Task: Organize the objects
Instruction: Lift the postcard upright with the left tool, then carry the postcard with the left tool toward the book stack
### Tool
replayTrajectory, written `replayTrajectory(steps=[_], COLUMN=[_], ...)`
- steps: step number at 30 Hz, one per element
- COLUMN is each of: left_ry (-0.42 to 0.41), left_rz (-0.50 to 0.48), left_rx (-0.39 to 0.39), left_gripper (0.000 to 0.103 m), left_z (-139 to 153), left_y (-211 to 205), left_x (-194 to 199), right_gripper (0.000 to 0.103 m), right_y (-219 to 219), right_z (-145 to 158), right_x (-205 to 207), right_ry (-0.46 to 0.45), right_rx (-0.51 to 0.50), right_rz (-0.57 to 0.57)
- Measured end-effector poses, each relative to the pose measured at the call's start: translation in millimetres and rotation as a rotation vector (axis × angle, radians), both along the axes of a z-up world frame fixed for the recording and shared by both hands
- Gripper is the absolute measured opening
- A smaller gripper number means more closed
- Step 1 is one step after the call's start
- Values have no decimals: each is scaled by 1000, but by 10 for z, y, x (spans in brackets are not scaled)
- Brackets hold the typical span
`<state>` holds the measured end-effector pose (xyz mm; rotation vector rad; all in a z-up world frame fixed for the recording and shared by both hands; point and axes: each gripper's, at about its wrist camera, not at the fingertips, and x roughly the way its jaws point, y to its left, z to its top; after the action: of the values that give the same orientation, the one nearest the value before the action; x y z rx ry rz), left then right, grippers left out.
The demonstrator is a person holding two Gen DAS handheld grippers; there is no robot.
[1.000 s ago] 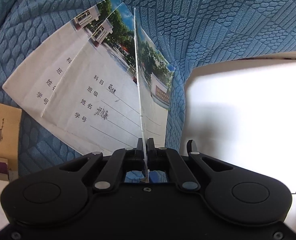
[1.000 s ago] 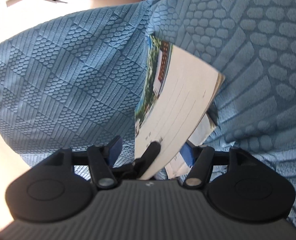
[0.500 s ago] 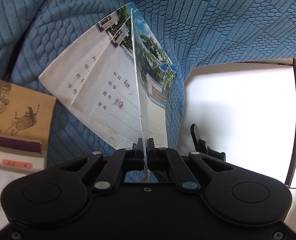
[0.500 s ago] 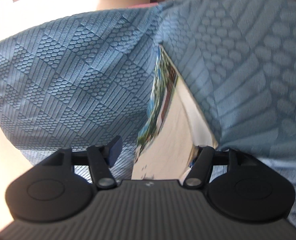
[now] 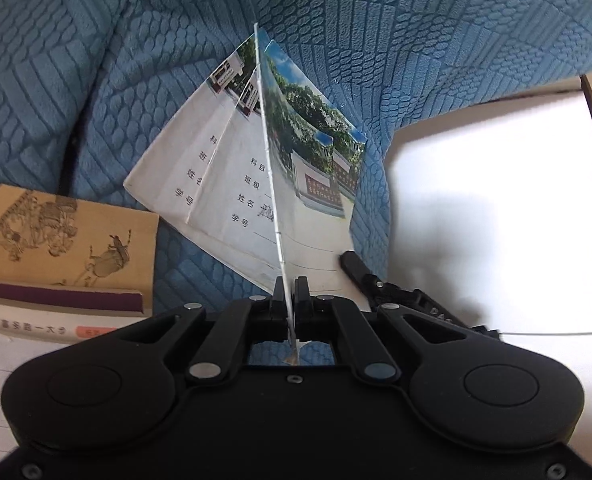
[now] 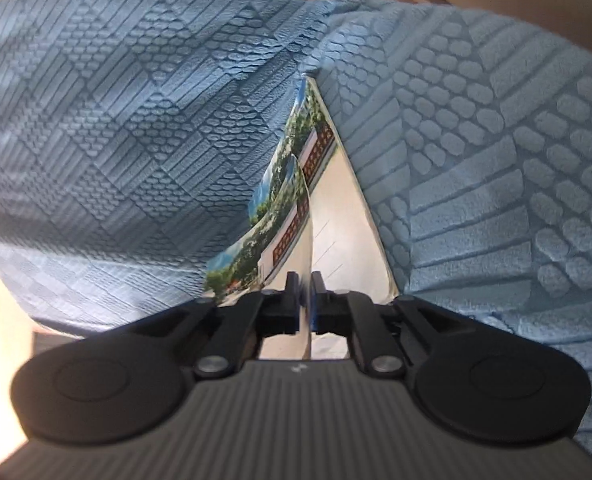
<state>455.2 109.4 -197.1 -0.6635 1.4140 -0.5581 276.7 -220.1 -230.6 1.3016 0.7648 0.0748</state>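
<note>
Both grippers grip exercise books edge-on. The left gripper (image 5: 290,294) is clamped on the spine of one exercise book (image 5: 271,184), with two matching ones (image 5: 199,168) fanned on the blue quilted cover (image 5: 396,32) just ahead and to its left. The right gripper (image 6: 305,300) has just closed on an upright cover (image 6: 306,216). A brown illustrated book (image 5: 63,248) lies to the left gripper's left, uncollected. I'd judge the sorting is midway: gathering begun, nothing stacked.

Home: blue quilted sofa cover (image 5: 376,20)
</note>
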Motion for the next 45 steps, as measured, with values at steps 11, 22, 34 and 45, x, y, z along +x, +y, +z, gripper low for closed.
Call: replayTrajectory(steps=[11,22,34,45], left_ry=[-152,-173,-228,-272], left_rz=[-60,-16,-8,24], left_rx=[151,94,72,74], left_gripper=[2,2,3,3], left_z=[194,494,972,1339], left_y=[-122,103,360,748], left_x=[-192,-462,-917,-1336], right_gripper=[4,3,3,3], right_y=[158,351,611,988], right_z=[431,866,1392,1755], right_x=[-110,-277,-638,-895], right_ry=[-40,-98,-160,-220], right_rx=[-265,-384,-425,-452], right_rz=[73,120,143,209])
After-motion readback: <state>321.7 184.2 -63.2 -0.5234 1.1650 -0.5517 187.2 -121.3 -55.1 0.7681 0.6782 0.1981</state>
